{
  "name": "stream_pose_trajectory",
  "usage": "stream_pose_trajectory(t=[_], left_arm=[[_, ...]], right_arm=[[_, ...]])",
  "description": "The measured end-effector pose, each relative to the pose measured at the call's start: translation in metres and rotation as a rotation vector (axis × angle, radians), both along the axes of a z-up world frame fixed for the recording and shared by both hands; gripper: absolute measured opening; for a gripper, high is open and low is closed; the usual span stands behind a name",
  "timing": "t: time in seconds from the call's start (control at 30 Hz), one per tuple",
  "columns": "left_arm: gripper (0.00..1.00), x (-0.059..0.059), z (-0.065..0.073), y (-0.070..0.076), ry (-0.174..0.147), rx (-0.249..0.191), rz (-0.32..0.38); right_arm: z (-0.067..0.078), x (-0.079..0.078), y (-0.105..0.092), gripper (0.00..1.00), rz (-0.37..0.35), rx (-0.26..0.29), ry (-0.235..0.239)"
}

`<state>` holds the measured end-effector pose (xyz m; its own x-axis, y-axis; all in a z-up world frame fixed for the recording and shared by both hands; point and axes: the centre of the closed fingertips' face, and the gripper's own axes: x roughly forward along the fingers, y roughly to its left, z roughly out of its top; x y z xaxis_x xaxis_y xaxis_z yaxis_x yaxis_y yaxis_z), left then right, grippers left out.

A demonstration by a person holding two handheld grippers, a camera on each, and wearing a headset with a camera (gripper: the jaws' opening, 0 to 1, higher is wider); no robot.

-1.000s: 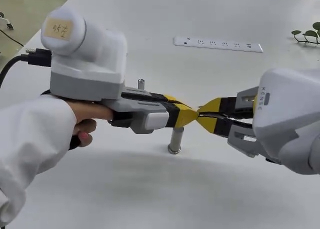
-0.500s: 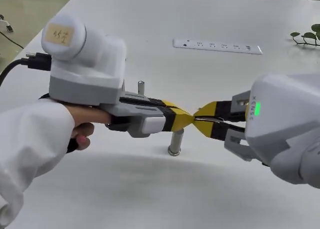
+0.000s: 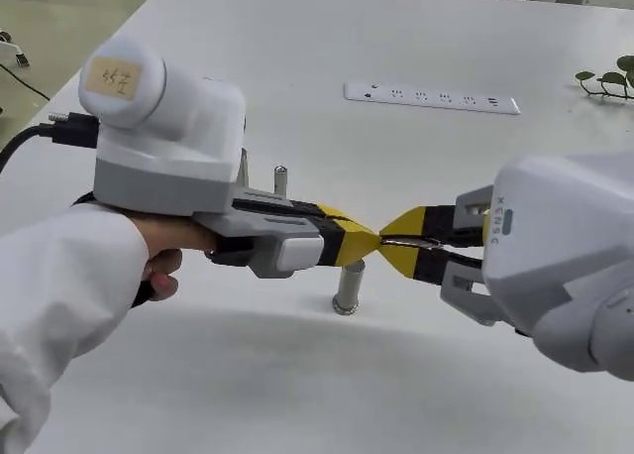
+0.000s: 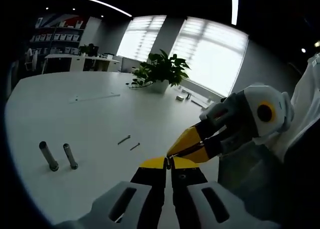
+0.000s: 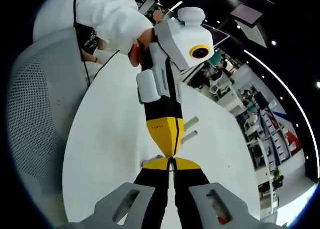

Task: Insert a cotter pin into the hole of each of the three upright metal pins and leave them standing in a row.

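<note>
while the bench was looked down on in the head view, the left gripper and right gripper were held tip to tip in the air above the table, right over the near upright pin. a thin dark sliver, judged to be the cotter pin, was clamped along the right jaws. a rear upright pin was stood behind the left gripper's body. the step was judged as a mid-air re-grip or hand-over of the cotter pin, with insertion not yet begun.

in the left gripper view, its own jaws were pressed together to a hairline seam. whether the cotter pin's end was nipped there could not be told. two upright pins were stood side by side well off to the left. two loose cotter pins were laid flat on the table between them and the jaws, so those were judged unfitted.

in the right gripper view, its own jaws were likewise closed, with the left gripper's yellow tip butted against them from above. the cotter pin was too thin to be made out.

next, the hold would need to be settled in one gripper with the legs left proud. the legs would then need to be lined up with the near upright pin's cross hole, which could not be resolved here.
</note>
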<state>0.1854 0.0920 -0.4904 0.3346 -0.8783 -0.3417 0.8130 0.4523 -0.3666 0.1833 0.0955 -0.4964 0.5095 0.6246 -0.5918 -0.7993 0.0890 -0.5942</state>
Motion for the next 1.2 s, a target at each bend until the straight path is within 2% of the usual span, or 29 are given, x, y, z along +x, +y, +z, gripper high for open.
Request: stream_pose_trajectory(t=[0.13,0.2,0.27,0.33,0.47,0.57,0.63,0.7,0.77,0.83,0.87,0.9,0.93,1.0,1.03,1.07,1.1,1.13,1.2], left_arm=[[0.00,-0.002,0.001,0.000,0.012,-0.002,0.009],[0.00,-0.002,0.002,0.000,0.031,-0.015,0.019],[0.00,-0.003,0.002,0.000,0.024,-0.010,0.014],[0.00,-0.005,0.004,-0.002,0.038,-0.034,0.013],[0.00,-0.006,0.004,-0.001,0.034,-0.026,0.015],[0.00,-0.009,0.003,-0.001,0.029,-0.020,0.006],[0.00,-0.010,0.001,0.000,0.002,0.002,-0.004],[0.00,-0.010,0.002,0.001,-0.069,0.030,-0.026],[0.00,-0.015,0.003,0.000,-0.074,0.025,-0.041],[0.00,-0.016,0.004,0.000,-0.086,0.028,-0.053],[0.00,-0.017,0.004,0.000,-0.092,0.028,-0.058],[0.00,-0.018,0.004,0.000,-0.109,0.033,-0.069],[0.00,-0.019,0.004,0.000,-0.115,0.033,-0.074],[0.00,-0.020,0.004,0.000,-0.132,0.037,-0.083],[0.00,-0.020,0.003,0.000,-0.140,0.041,-0.089],[0.00,-0.021,0.002,0.001,-0.149,0.050,-0.095],[0.00,-0.021,0.001,0.002,-0.174,0.075,-0.102],[0.00,-0.023,-0.001,0.002,-0.184,0.087,-0.113],[0.00,-0.025,-0.001,0.001,-0.203,0.094,-0.127]], right_arm=[[0.000,0.000,0.000,0.00,0.013,0.000,-0.002],[0.001,-0.001,0.000,0.00,0.024,0.004,-0.007],[0.002,-0.001,0.000,0.00,0.029,0.013,-0.003],[0.003,-0.001,0.000,0.05,0.030,0.017,-0.003],[0.000,0.002,-0.005,0.08,0.011,0.003,0.003],[-0.001,0.002,-0.008,0.10,-0.001,0.017,0.024],[-0.002,0.000,-0.009,0.13,-0.018,0.056,0.075],[-0.003,-0.001,-0.011,0.15,-0.035,0.085,0.124],[-0.002,0.000,-0.013,0.15,-0.051,0.114,0.155],[-0.002,0.000,-0.015,0.16,-0.077,0.156,0.220],[-0.002,0.000,-0.016,0.17,-0.080,0.167,0.236],[-0.003,-0.002,-0.016,0.19,-0.077,0.187,0.286],[-0.003,-0.004,-0.016,0.21,-0.073,0.196,0.316],[0.000,-0.002,-0.016,0.21,-0.057,0.218,0.319],[-0.001,-0.005,-0.015,0.21,-0.058,0.237,0.369],[-0.001,-0.006,-0.014,0.22,-0.067,0.252,0.392],[-0.002,-0.007,-0.014,0.22,-0.062,0.250,0.415],[-0.004,-0.006,-0.016,0.22,-0.059,0.247,0.426],[-0.008,-0.007,-0.017,0.22,-0.057,0.243,0.443]])
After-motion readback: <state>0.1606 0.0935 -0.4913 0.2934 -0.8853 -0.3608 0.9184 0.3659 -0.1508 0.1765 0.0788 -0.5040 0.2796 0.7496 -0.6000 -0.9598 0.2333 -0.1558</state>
